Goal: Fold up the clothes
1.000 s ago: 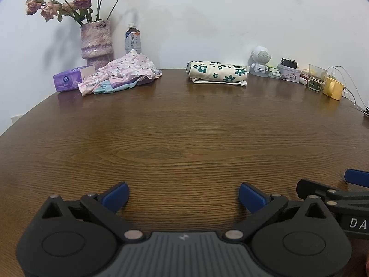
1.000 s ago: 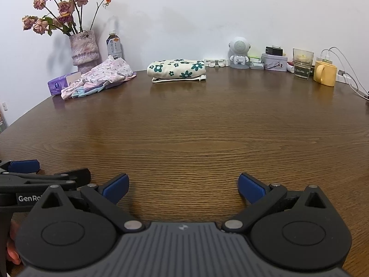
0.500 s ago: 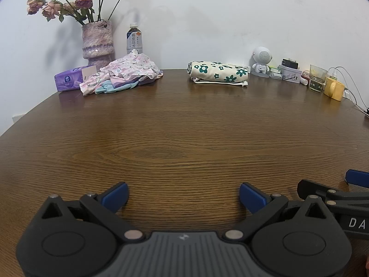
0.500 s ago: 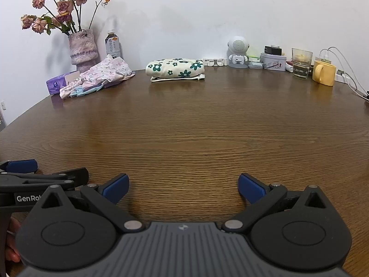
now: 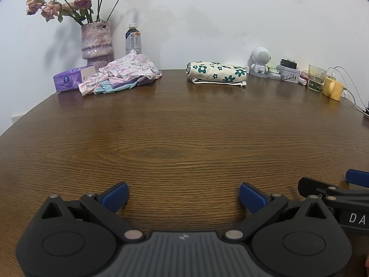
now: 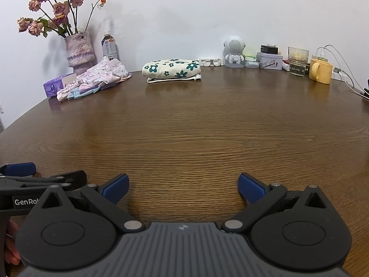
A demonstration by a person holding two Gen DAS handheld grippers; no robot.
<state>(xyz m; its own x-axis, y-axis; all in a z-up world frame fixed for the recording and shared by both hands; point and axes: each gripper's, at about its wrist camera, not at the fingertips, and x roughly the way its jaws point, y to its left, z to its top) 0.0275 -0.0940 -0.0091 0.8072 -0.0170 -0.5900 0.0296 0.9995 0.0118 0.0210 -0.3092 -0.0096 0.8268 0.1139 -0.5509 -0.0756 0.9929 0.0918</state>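
the crumpled pink floral clothes pile (image 5: 120, 75) lies far ahead-left on the brown wooden worktop (image 5: 184, 138), nearer the left gripper (image 5: 183, 196); both grippers' fingers spread wide, empty.

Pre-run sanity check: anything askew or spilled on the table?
Nothing spilled or damaged. Only the pink floral clothes lie in a rumpled heap beside the tissue pack, unlike the neatly folded green-flower garment. Both grippers are open, empty.

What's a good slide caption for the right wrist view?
Open right gripper over bare wooden table; crumpled clothes pile and folded floral garment beyond.
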